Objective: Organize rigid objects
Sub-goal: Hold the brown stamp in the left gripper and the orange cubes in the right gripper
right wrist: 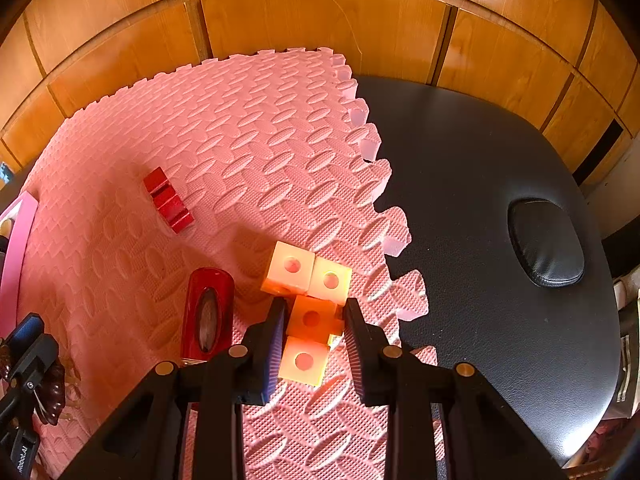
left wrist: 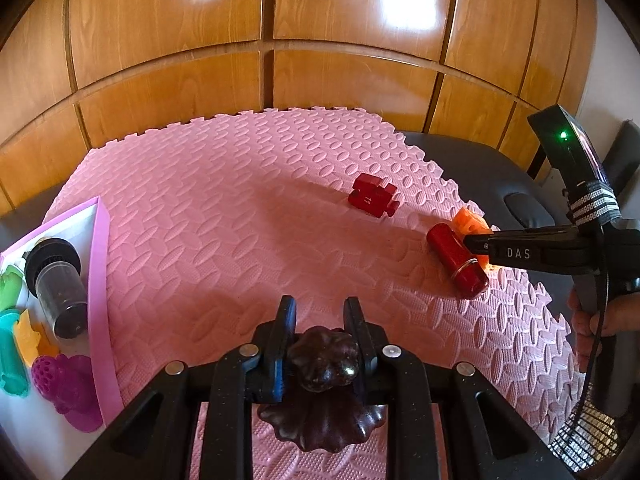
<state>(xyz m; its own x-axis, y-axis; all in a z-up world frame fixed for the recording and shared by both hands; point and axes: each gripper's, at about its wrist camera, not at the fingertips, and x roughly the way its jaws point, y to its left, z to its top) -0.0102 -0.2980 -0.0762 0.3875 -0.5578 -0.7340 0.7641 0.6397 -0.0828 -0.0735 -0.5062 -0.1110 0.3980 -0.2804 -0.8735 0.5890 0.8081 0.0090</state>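
Gathering loose pieces toward the pink-rimmed white tray (left wrist: 100, 264): left gripper (left wrist: 322, 320) clenching a dark brown glossy shell-shaped ornament (left wrist: 322, 364) just right of the tray, right gripper (right wrist: 316, 320) straddling, jaws parted, an orange-and-cream chain of holed plastic cubes (right wrist: 308, 308) far right of it. Judging next: closing on the cubes without nudging the red cylindrical case (right wrist: 206, 312) lying alongside; red notched block (right wrist: 168, 200) waiting farther back on the pink foam mat (right wrist: 260, 152).

left gripper (left wrist: 320, 344) has its jaws clamped tight on something, right gripper (right wrist: 316, 320) sits low with jaws apart, not quite closed yet.
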